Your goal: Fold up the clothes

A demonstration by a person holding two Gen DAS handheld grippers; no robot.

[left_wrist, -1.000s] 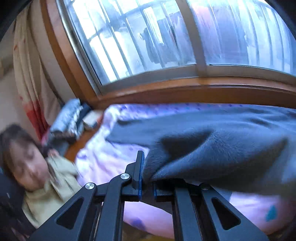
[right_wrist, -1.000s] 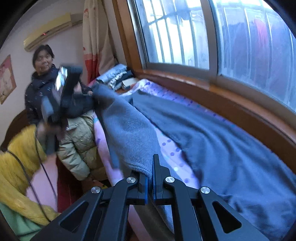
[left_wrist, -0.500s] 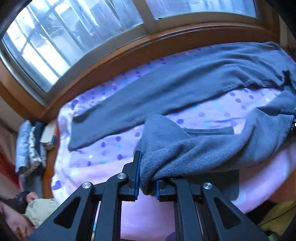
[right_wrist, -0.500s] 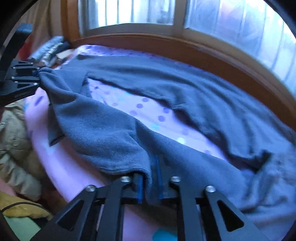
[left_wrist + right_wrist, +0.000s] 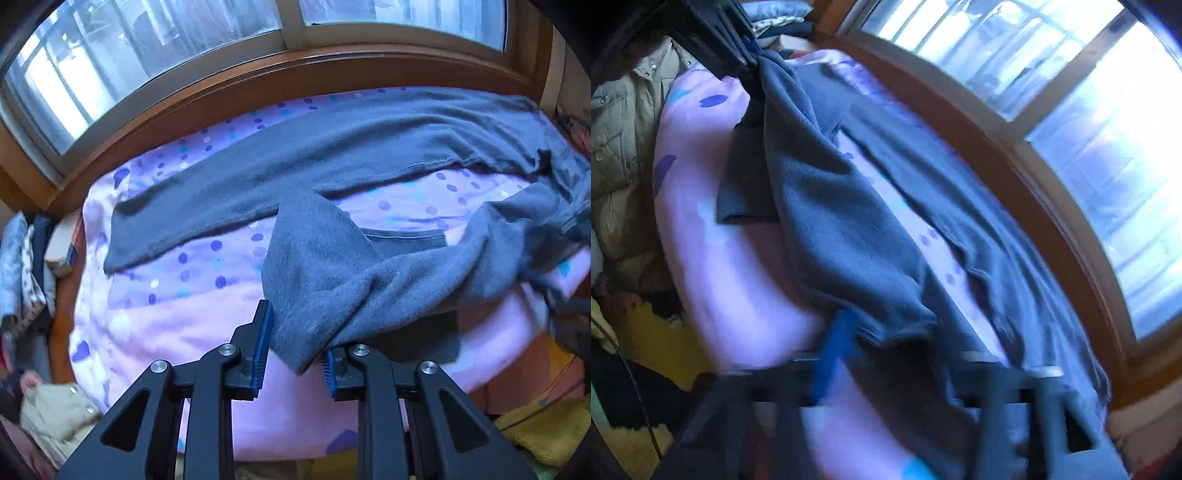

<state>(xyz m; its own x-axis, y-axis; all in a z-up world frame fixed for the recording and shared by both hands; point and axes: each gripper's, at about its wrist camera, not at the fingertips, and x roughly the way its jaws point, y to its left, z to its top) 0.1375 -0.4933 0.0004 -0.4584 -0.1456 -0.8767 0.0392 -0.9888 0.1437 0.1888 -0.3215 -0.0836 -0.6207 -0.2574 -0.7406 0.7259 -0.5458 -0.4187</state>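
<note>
The right gripper (image 5: 886, 354) is blurred at the bottom of the view, one blue pad (image 5: 833, 354) showing beside a bunched edge of the grey fleece trousers (image 5: 842, 206); whether its fingers are pinching the cloth cannot be told. The trousers stretch across the lilac dotted bedcover (image 5: 713, 236) up to the left gripper (image 5: 738, 48) at the top left corner. A wooden window frame (image 5: 990, 147) runs along the bed's far side, and a beige quilted jacket (image 5: 620, 122) sits at the left edge.

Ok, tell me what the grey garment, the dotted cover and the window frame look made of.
Grey garment: looks like fleece, matte, with a fuzzy nap.
Dotted cover: smooth woven cloth, likely cotton or polyester, pink-lilac with printed dots and soft creases.
Window frame: wood, seemingly varnished, orange-brown with a slight sheen.
</note>
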